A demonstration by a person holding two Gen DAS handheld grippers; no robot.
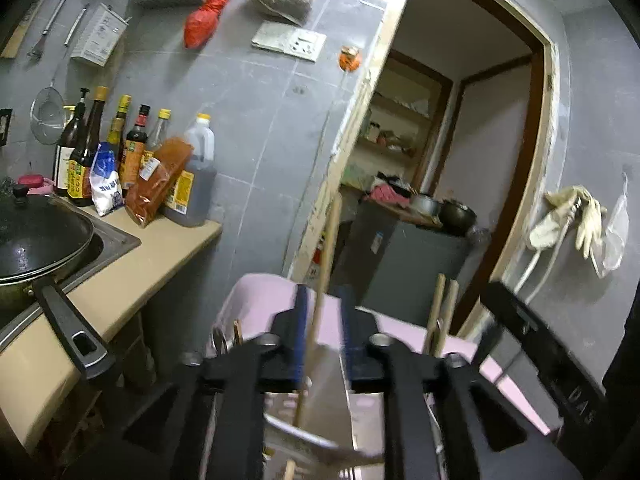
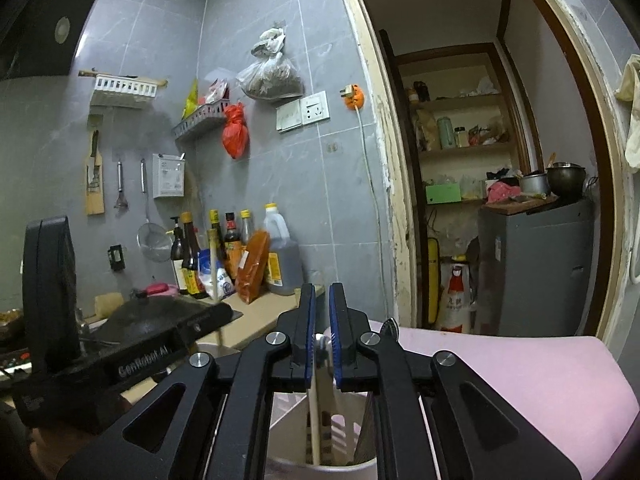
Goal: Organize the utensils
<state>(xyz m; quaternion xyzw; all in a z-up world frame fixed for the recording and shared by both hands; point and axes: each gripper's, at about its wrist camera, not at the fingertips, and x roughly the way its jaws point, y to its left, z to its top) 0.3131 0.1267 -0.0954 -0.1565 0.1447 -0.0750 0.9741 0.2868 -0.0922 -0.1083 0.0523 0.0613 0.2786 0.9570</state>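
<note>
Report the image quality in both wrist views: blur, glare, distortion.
Left wrist view: motion blur smears the left gripper and the wooden stick between its fingers; fisheye bends the door frame; glare spots on the wok lid. Right wrist view: sharper, the right gripper crisp; same bowing, dim bluish light.

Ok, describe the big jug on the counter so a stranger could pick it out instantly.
Start at the beige kitchen counter against the grey tiled wall and follow the row of sauce bottles toward the doorway. The large clear plastic jug of dark liquid ends that row: yellow cap, moulded handle, far bulkier than the slim glass bottles.
</note>
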